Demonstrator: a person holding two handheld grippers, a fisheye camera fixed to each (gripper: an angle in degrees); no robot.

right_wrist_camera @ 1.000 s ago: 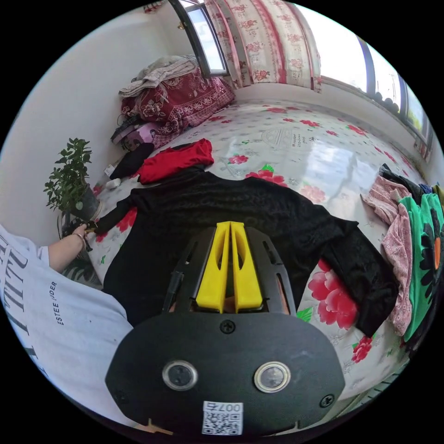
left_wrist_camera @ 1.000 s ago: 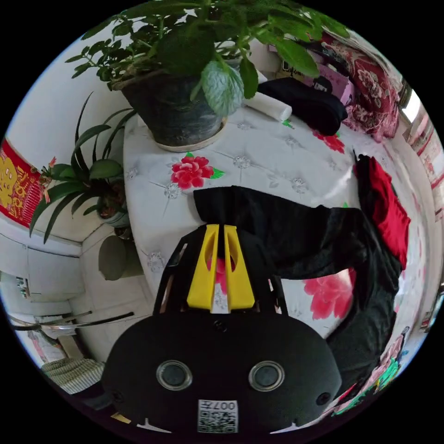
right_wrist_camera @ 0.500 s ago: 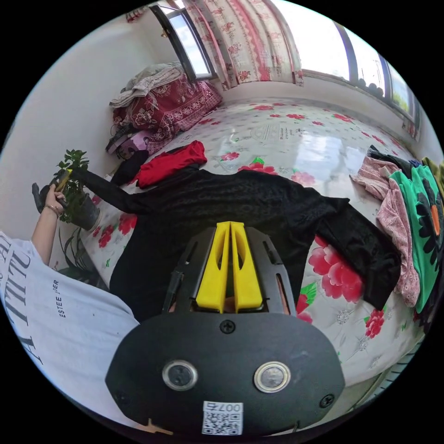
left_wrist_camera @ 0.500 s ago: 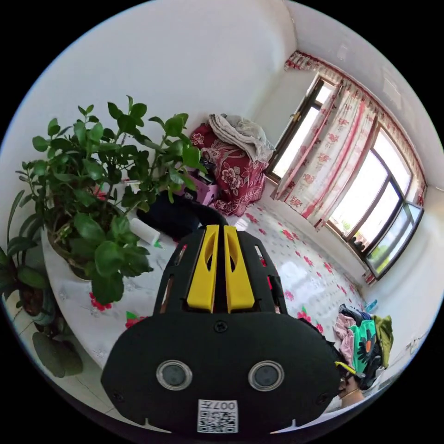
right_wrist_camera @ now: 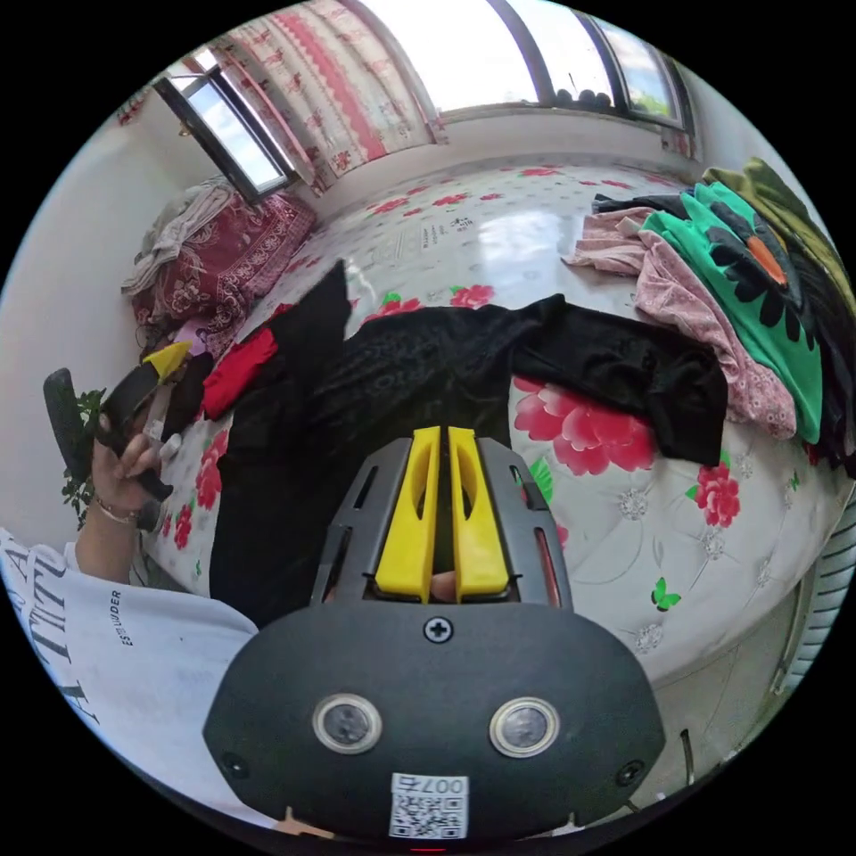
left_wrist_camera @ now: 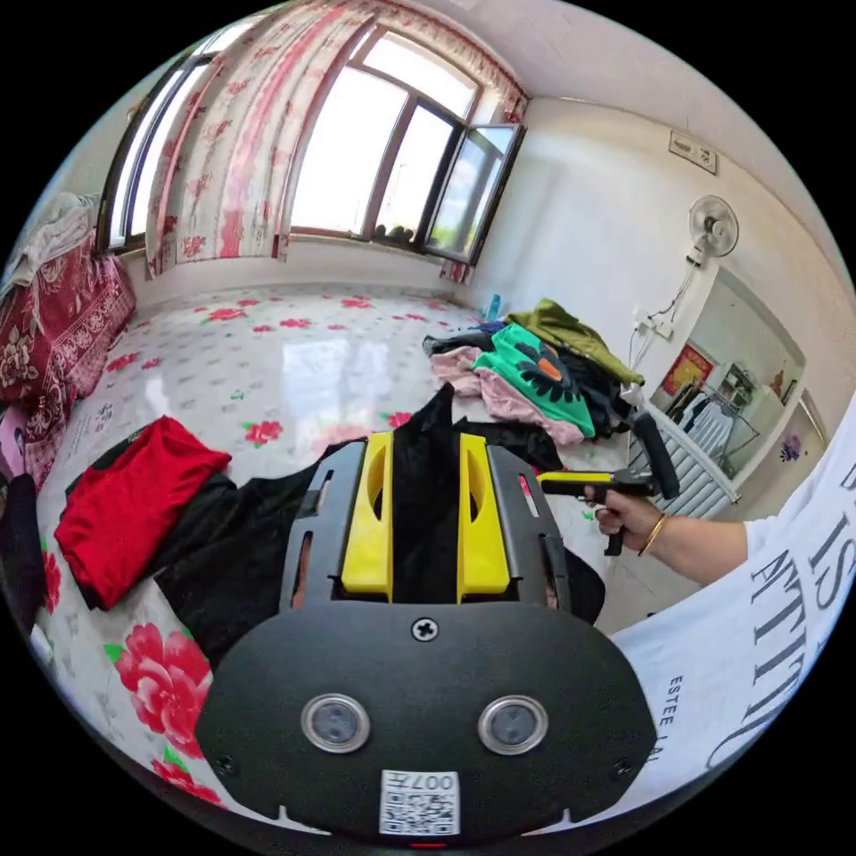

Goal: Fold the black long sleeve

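The black long sleeve (right_wrist_camera: 401, 374) lies spread on the flowered bed (right_wrist_camera: 624, 517), its far sleeve (right_wrist_camera: 642, 366) stretched toward the clothes pile. Its near sleeve (right_wrist_camera: 316, 312) stands up in the air over the body. In the left gripper view that sleeve (left_wrist_camera: 426, 499) shows between the parted jaws of my left gripper (left_wrist_camera: 426, 441), and I see no pinch on it. In the right gripper view the left gripper (right_wrist_camera: 165, 361) sits apart from the raised sleeve. My right gripper (right_wrist_camera: 437, 432) is shut at the shirt's near hem. A hand holds it (left_wrist_camera: 546, 482) at the bed's edge.
A folded red garment (left_wrist_camera: 134, 499) lies beside the shirt. A pile of green, pink and olive clothes (right_wrist_camera: 749, 267) sits at the bed's far side. Red floral quilts (right_wrist_camera: 214, 259) are stacked by the wall. A potted plant (right_wrist_camera: 80, 428) stands behind the left hand.
The left gripper lifted the sleeve off the bed by the plant and swung it over the shirt body; its jaws have parted. The right gripper stayed at the hem.
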